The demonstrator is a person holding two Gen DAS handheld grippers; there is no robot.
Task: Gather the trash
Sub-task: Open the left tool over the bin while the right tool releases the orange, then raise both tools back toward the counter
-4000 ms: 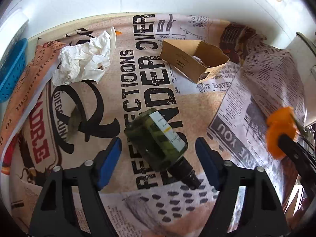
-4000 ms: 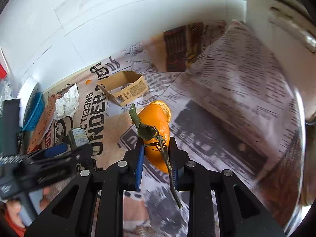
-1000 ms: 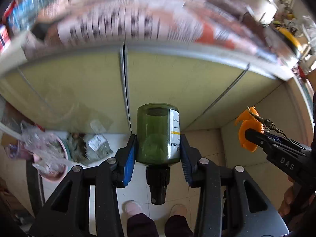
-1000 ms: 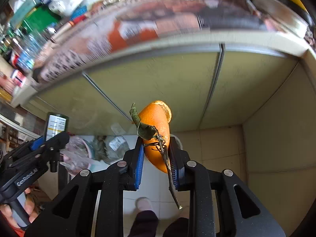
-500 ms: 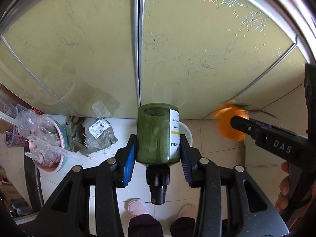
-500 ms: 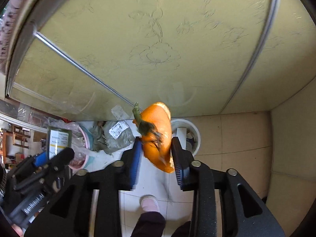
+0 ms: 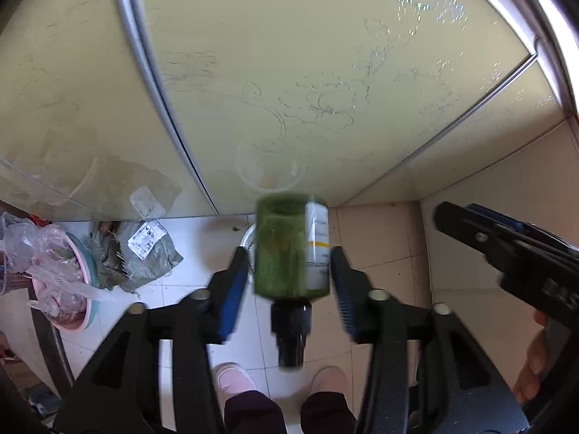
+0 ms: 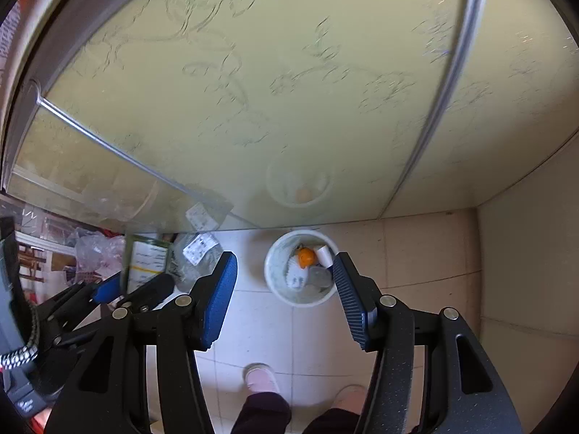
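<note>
Cabinet doors, pale green with etched flowers, fill the upper field of both views; beige and white floor tiles lie below. Against the doors on the floor sits a pink basin of bagged waste and a crumpled grey bag.

The bin, a small white pail, stands on the floor at the foot of the doors. In it: an orange peel, a white cup and clear plastic.

Right hand-held gripper: jaws wide, nothing between them. The bin lies directly below and ahead, framed between the pads.

Left hand-held gripper: jaws parted, a clear gap showing on each side of the bottle. The bottle is blurred and appears to be loose in the air rather than gripped. Its long axis runs along the fingers, base pointing away toward the floor, black cap toward the holder. Body dark green and translucent, with a white label bearing a yellow band.

Judgement: the left gripper is the one concerned; the bin rim shows just behind the bottle, so the drop line looks correct. The bottle is wide against the bin mouth; a strike on the rim is the risk.
</note>
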